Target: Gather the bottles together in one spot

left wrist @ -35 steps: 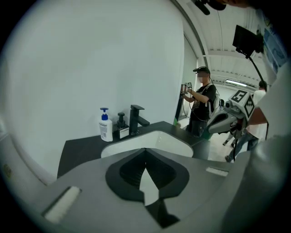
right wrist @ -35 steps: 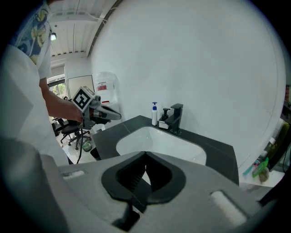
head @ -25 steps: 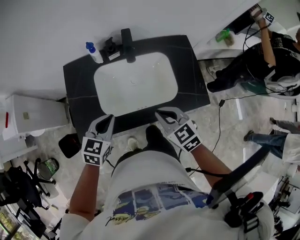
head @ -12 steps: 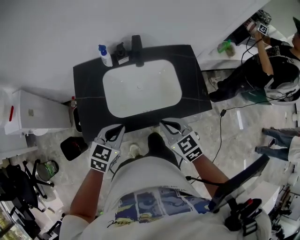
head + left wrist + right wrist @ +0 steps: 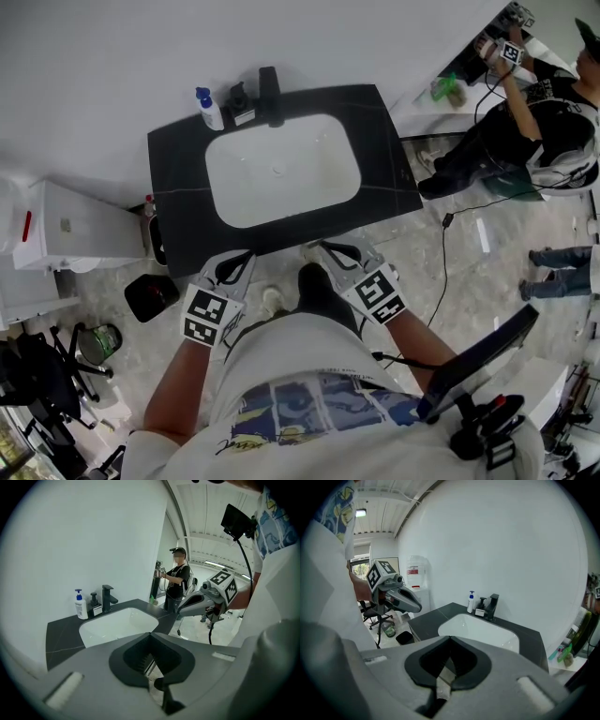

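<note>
The left tool (image 5: 234,260) and the right tool (image 5: 336,250) are hanging side by side, each with its jaws pressed together and pinching nothing, just off the near edge of the black table (image 5: 178,183). Beyond them, the white sink (image 5: 281,169) is sitting in the table. The white bottle (image 5: 210,111) with a blue pump is standing at the back left, beside a small dark bottle (image 5: 239,98) and the black faucet (image 5: 270,94).

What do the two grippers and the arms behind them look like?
The left gripper and right gripper match: pale grey moulded shells, black-lined jaws tapering to a point, each topped by a cube of black-and-white square markers. A dark cable hangs under the right one. The person wears a white short-sleeved T-shirt with a blue printed panel.
</note>
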Demonstrator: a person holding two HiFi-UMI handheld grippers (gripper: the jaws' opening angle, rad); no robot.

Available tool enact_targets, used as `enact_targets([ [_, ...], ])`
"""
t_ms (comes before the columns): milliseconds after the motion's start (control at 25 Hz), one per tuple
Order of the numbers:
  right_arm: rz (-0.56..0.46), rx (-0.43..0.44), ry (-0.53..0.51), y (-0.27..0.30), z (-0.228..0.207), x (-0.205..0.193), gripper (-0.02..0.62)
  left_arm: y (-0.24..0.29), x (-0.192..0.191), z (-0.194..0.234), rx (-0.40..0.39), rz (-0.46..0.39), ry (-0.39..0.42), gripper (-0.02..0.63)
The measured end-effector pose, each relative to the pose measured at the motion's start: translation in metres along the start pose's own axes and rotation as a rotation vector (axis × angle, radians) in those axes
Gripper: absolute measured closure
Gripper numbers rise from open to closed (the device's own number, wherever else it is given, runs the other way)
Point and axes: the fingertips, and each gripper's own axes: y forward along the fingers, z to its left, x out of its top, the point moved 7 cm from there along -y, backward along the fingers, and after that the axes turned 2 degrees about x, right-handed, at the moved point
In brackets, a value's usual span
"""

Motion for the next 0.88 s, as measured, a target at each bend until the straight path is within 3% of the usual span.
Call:
enact_targets([
  [880, -0.016, -0.015, -0.014, -0.013, 0.017, 0.003, 0.594, -0.009, -0.003, -0.014, -0.010, 0.002, 0.021, 0.604],
])
